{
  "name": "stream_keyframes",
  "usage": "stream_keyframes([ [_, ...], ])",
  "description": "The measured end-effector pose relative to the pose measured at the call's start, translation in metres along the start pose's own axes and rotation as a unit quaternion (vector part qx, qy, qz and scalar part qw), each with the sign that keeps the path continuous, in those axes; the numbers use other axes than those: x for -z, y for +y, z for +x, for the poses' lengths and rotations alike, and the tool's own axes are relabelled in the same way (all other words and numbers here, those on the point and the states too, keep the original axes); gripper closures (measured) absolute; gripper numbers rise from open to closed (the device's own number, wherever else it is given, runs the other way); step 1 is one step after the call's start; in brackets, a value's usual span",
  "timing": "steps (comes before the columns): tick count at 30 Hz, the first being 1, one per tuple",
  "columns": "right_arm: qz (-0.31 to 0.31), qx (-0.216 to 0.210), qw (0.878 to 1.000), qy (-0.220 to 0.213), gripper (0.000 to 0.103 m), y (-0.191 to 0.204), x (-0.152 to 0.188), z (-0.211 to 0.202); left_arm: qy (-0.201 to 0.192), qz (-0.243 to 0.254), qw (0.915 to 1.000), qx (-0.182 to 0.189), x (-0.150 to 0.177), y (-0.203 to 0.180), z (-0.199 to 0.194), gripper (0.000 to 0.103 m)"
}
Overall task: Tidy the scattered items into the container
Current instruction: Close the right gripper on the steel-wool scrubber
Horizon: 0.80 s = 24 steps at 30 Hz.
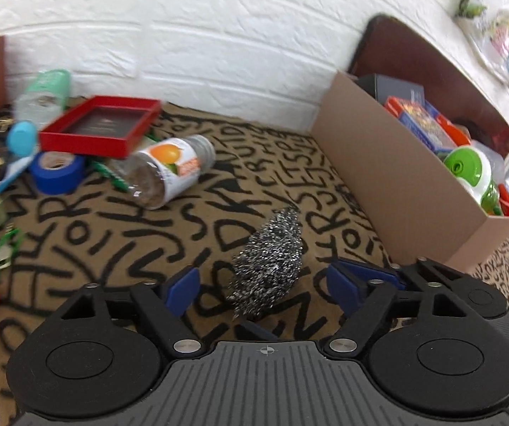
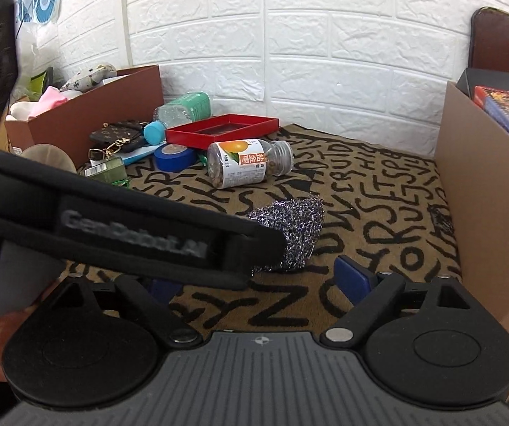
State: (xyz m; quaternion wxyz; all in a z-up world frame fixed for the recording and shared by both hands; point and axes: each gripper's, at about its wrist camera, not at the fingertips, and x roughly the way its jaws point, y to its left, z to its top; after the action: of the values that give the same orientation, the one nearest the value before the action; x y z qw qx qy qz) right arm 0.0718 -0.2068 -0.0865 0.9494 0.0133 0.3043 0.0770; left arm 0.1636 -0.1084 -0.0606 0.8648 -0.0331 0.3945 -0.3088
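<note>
A silver metallic scouring pad (image 1: 270,259) lies on the lettered cloth, between the open blue pads of my left gripper (image 1: 265,284), not gripped. It also shows in the right wrist view (image 2: 290,234), partly hidden by the left gripper's strap. My right gripper (image 2: 254,284) is open and empty, just short of the pad. The cardboard box (image 1: 396,177) stands to the right and holds several items; its wall shows in the right wrist view (image 2: 481,213). A plastic bottle with an orange label (image 1: 169,174) lies on its side further back (image 2: 247,165).
A red tray (image 1: 102,127), a blue tape roll (image 1: 55,172), a green-capped clear bottle (image 1: 45,96) and small clutter lie at the back left. A brown box (image 2: 84,113) with soft items stands by the white brick wall. A patterned pouch (image 2: 116,133) lies near it.
</note>
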Motion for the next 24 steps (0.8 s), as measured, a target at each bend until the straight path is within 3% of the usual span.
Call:
stream_keyframes([
  [3,0.004,-0.004,1.000,0.002,0.016,-0.004,-0.002,0.008,0.016,0.012,0.9998,0.001,-0.005,-0.001,0.011,0.020],
  [6,0.006,-0.007,1.000,0.008,0.022,-0.007,-0.004,0.015,0.033,0.009,0.9994,0.010,-0.007,0.001,0.021,0.032],
  [7,0.008,-0.011,1.000,0.011,0.028,-0.008,-0.004,0.017,0.038,0.004,0.9992,0.011,-0.006,0.003,0.023,0.039],
  [9,0.010,-0.021,1.000,0.016,0.038,-0.009,-0.004,0.021,0.035,0.000,0.9993,0.012,-0.004,0.005,0.023,0.043],
  [10,0.010,-0.024,1.000,0.016,0.038,-0.008,-0.004,0.021,0.034,-0.001,0.9994,0.012,-0.003,0.005,0.021,0.049],
  [14,0.006,-0.038,0.999,0.015,0.044,-0.005,-0.005,0.020,0.031,-0.009,0.9995,-0.001,0.003,0.009,0.010,0.057],
  [18,0.003,-0.077,0.997,0.020,0.046,0.004,-0.006,0.015,0.027,-0.053,0.9981,-0.016,0.019,0.021,-0.012,0.056],
  [20,-0.005,-0.102,0.994,0.028,0.046,0.013,-0.005,0.013,0.025,-0.071,0.9968,-0.026,0.029,0.027,-0.026,0.046],
  [24,-0.046,-0.137,0.989,0.038,0.046,0.036,-0.003,0.006,0.024,-0.107,0.9935,-0.031,0.046,0.038,-0.048,0.043],
])
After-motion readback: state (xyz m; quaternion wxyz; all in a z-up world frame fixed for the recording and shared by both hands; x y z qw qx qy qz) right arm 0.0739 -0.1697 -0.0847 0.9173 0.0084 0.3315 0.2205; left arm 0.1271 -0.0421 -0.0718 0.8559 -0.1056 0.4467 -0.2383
